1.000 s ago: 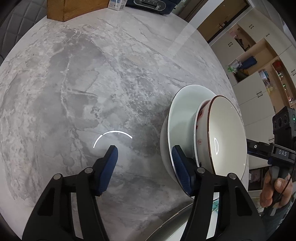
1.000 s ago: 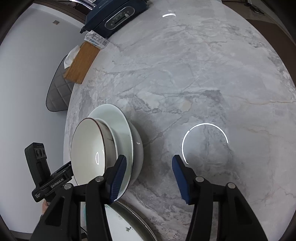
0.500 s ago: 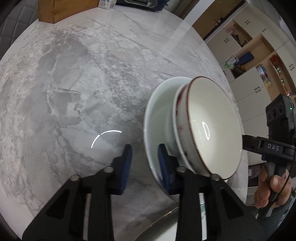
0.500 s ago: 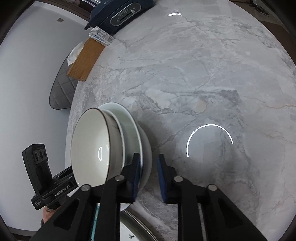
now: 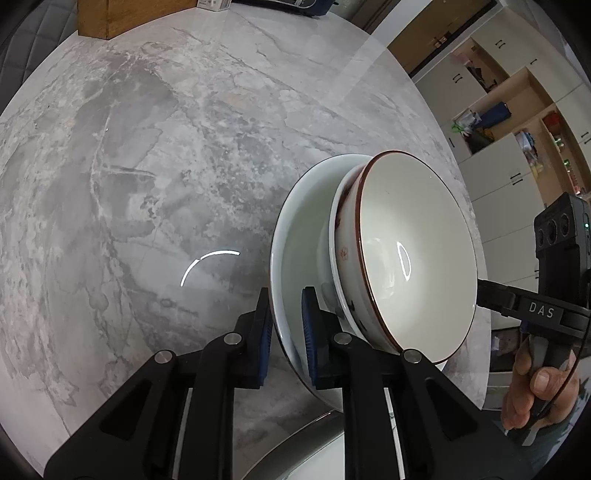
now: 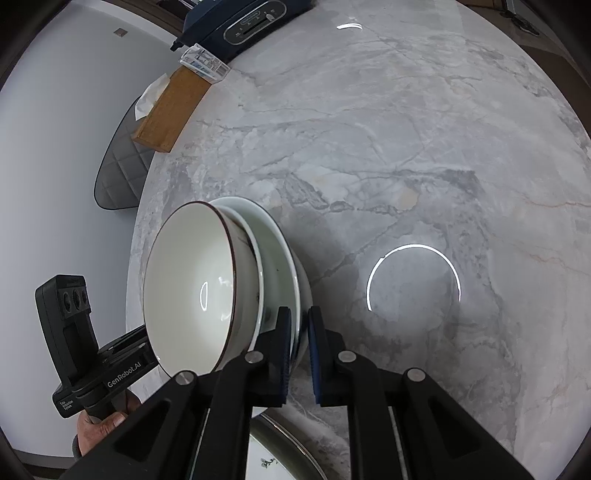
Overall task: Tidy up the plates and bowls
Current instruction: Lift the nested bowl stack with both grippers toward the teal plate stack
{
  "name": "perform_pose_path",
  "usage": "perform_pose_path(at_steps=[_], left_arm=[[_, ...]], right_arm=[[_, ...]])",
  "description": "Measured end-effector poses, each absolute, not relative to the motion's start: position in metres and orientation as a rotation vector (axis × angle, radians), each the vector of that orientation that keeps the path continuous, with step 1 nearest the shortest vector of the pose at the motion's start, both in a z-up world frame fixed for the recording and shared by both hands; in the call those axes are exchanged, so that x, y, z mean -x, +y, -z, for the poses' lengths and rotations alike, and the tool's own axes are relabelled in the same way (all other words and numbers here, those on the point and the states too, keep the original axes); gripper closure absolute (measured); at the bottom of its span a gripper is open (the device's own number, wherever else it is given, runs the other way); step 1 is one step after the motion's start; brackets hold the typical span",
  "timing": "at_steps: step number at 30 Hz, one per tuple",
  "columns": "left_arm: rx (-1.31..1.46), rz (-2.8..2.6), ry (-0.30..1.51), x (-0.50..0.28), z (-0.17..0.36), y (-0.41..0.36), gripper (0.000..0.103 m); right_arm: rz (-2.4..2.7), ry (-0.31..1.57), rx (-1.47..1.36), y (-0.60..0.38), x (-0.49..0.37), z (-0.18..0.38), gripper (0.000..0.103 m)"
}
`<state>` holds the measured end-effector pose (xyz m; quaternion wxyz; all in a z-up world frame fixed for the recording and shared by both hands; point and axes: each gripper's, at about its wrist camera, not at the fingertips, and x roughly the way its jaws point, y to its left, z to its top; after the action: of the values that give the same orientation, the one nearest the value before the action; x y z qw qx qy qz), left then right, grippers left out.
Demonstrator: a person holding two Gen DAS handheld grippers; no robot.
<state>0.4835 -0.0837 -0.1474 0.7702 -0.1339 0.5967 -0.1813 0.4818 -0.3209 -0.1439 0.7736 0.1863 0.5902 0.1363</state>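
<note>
A stack of crockery sits on the marble table (image 5: 147, 166): a pale plate (image 5: 299, 240) at the bottom and a white bowl with a brown rim (image 5: 417, 254) on it. My left gripper (image 5: 286, 332) is shut on the plate's rim on one side. My right gripper (image 6: 297, 339) is shut on the same plate's rim (image 6: 291, 266) on the opposite side, with the brown-rimmed bowl (image 6: 192, 288) beside it. Each gripper shows in the other's view.
Another plate's rim (image 6: 280, 450) lies at the near table edge, under the grippers. A wooden tissue box (image 6: 173, 110) and a dark blue appliance (image 6: 247, 26) stand at the far side. A grey chair (image 6: 118, 173) is beyond the table edge. Cupboards (image 5: 517, 147) stand behind.
Both grippers went from wide open to shut on opposite sides of the plate's rim. The stack has shifted little in view.
</note>
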Motion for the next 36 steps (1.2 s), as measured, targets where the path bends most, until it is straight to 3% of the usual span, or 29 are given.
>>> perform_pose_path(at_steps=[36], left_arm=[[0.212,0.372,1.191,-0.472,0.127,-0.088,0.089]], right_arm=[[-0.3,1.19,-0.297,-0.307,-0.47,0.126,0.09]])
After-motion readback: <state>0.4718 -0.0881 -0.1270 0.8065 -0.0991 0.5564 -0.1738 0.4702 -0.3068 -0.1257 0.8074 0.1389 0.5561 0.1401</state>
